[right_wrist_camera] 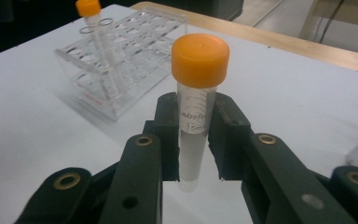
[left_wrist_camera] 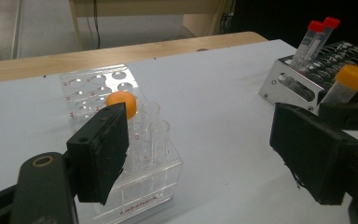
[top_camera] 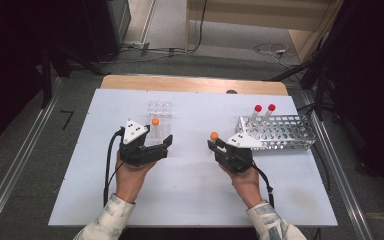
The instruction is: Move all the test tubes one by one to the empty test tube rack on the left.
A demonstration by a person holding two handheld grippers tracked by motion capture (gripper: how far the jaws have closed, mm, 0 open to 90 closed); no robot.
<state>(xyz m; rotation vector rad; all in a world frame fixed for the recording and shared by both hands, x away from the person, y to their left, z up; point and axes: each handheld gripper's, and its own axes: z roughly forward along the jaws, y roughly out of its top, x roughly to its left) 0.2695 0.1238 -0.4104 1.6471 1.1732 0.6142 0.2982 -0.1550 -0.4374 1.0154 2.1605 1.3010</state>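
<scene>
My right gripper (top_camera: 216,145) is shut on a clear tube with an orange cap (top_camera: 213,135), held upright a little above the white table (top_camera: 190,195). The right gripper view has both pads (right_wrist_camera: 226,133) pressed on that tube (right_wrist_camera: 198,93) below its cap. My left gripper (top_camera: 159,140) stands open beside a clear plastic rack (top_camera: 160,116), nothing between its jaws. A second orange-capped tube (left_wrist_camera: 121,103) stands in that rack (left_wrist_camera: 140,186), just behind my left gripper's (left_wrist_camera: 205,154) left pad (left_wrist_camera: 100,154).
A metal rack (top_camera: 285,132) lies at the right of the table with two red-capped tubes (top_camera: 264,108) in its near end. The table's wooden far edge (top_camera: 195,84) runs behind. Cables trail from both grippers toward the person's sleeves.
</scene>
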